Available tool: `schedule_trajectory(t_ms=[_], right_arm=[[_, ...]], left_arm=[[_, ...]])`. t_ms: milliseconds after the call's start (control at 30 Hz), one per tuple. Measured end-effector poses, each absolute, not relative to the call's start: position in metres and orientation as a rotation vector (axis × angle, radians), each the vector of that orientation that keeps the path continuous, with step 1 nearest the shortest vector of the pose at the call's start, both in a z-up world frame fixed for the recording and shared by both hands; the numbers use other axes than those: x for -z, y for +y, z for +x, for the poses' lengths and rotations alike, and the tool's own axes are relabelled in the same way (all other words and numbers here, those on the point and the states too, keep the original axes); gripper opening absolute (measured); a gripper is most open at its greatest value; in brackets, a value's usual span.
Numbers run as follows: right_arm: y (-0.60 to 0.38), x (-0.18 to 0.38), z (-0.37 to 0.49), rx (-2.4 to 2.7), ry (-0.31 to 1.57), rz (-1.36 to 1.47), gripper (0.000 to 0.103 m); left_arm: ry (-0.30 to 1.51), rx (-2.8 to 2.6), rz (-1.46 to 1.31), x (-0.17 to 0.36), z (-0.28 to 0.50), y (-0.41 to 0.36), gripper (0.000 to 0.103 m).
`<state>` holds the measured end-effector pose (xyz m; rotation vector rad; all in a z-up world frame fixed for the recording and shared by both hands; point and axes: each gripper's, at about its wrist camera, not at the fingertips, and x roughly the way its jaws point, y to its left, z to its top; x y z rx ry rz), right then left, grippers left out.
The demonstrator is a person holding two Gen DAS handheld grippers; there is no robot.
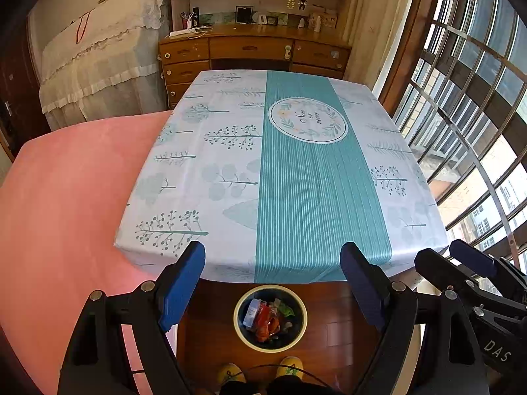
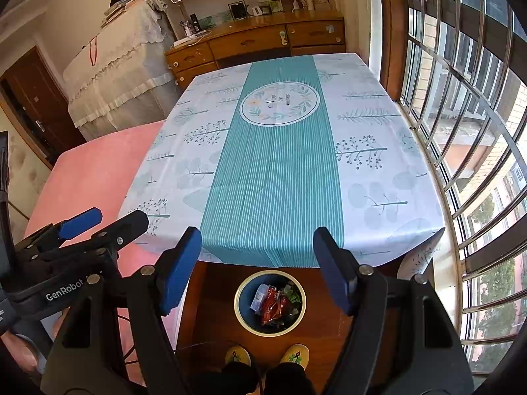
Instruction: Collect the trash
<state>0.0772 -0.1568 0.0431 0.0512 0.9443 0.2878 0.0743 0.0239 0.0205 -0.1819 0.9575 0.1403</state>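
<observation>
Left wrist view: the left gripper (image 1: 273, 283) hangs spread and empty above the trash bin (image 1: 270, 317), which holds wrappers (image 1: 268, 319) on the near floor below the table (image 1: 230, 164).
Right wrist view: the right gripper (image 2: 258, 270) is likewise spread, empty, over the bin.

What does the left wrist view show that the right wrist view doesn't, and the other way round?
Only the left wrist view shows the right gripper at its right edge. Only the right wrist view shows the left gripper at its left edge and a brown door. Both show the tablecloth with no loose trash on it, the bin holding wrappers on the floor, yellow slippers, and open fingers.
</observation>
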Motion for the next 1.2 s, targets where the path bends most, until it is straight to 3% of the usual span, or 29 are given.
schedule_trajectory(t_ms=[1200], right_arm=[[-0.1566,-0.0421,0.0765,-0.288,0.939,0.042,0.068]], left_arm=[[0.960,-0.125,-0.155,-0.0181,0.0745,0.0225,0.086]])
